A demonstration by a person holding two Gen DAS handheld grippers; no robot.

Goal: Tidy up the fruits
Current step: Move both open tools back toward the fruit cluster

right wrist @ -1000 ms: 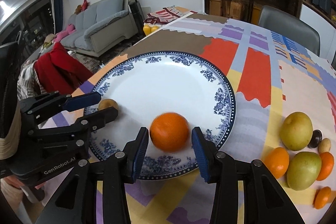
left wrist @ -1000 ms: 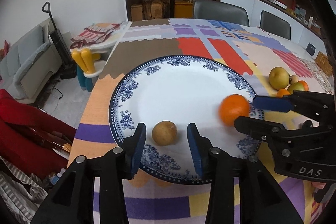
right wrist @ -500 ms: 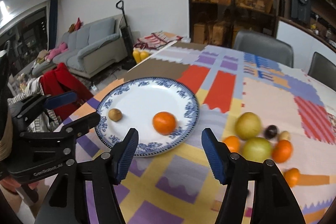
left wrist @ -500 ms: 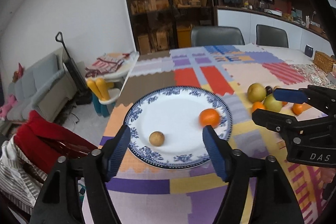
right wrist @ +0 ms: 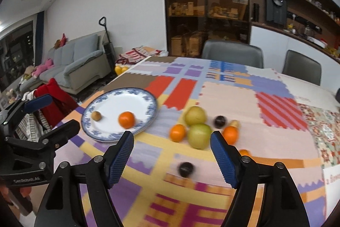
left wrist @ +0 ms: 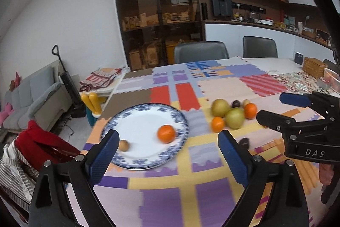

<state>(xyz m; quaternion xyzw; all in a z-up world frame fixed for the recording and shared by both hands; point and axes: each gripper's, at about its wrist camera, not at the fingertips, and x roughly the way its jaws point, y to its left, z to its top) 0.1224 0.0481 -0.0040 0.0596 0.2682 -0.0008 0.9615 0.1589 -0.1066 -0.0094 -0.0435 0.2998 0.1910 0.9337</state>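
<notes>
A blue-and-white plate [left wrist: 136,120] [right wrist: 110,99] lies near the table's left edge. On it sit an orange [left wrist: 166,133] [right wrist: 126,119] and a small brown fruit [left wrist: 123,145] [right wrist: 96,115]. Right of the plate lies a loose cluster: two yellow-green pears [right wrist: 195,115] [right wrist: 199,135], oranges [right wrist: 177,132] [right wrist: 230,135], a dark plum [right wrist: 219,121]. Another dark plum [right wrist: 186,169] lies nearer. My left gripper [left wrist: 167,156] is open and empty, raised well back from the plate. My right gripper [right wrist: 172,156] is open and empty, above the near table.
The table has a patchwork cloth [right wrist: 229,95]. Two grey chairs [right wrist: 231,53] stand at its far side. A red garment [left wrist: 40,142] lies over something left of the table. A wicker basket [left wrist: 314,67] stands at the far right.
Both grippers have opened, let go of the brown fruit and the orange on the plate, and pulled back and up away from the plate.
</notes>
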